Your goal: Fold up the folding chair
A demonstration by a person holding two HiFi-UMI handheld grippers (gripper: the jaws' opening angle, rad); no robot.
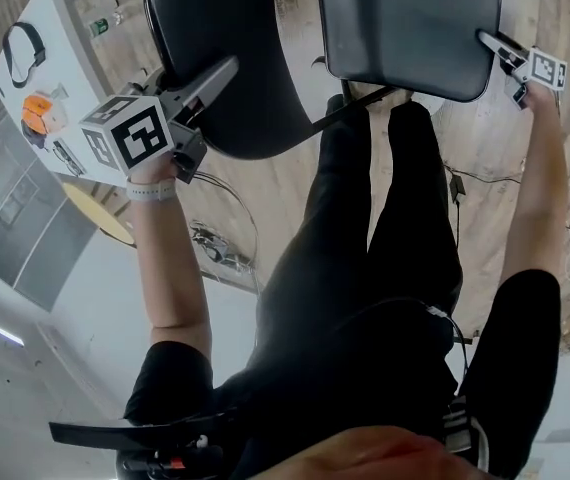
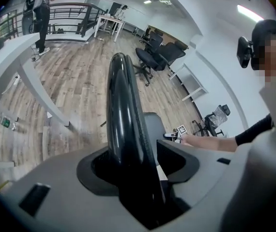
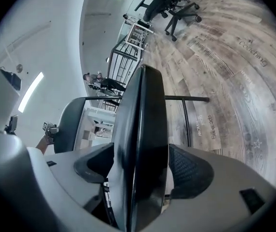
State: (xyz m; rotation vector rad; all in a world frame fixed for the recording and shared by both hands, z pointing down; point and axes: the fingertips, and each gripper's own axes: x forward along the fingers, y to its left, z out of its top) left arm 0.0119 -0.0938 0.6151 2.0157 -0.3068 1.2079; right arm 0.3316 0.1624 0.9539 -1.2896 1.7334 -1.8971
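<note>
The folding chair shows as two panels in the head view. My left gripper (image 1: pixel 220 73) reaches onto the edge of the black rounded panel (image 1: pixel 235 38). My right gripper (image 1: pixel 490 43) is at the right edge of the grey square panel (image 1: pixel 405 23). In the left gripper view the black panel's edge (image 2: pixel 123 110) stands between the left gripper's (image 2: pixel 133 163) spread jaws, with a gap at the right pad. In the right gripper view the dark panel's edge (image 3: pixel 140 129) stands between the right gripper's (image 3: pixel 138 170) jaws, with a light strip beside the right pad. Both grippers are open.
My legs in black trousers (image 1: pixel 385 218) stand right behind the chair. A white desk (image 1: pixel 50 88) with small items lies at the left and cables (image 1: pixel 215 248) trail on the wood floor. Office chairs (image 2: pixel 157 57) and a standing person (image 2: pixel 41 13) are farther off.
</note>
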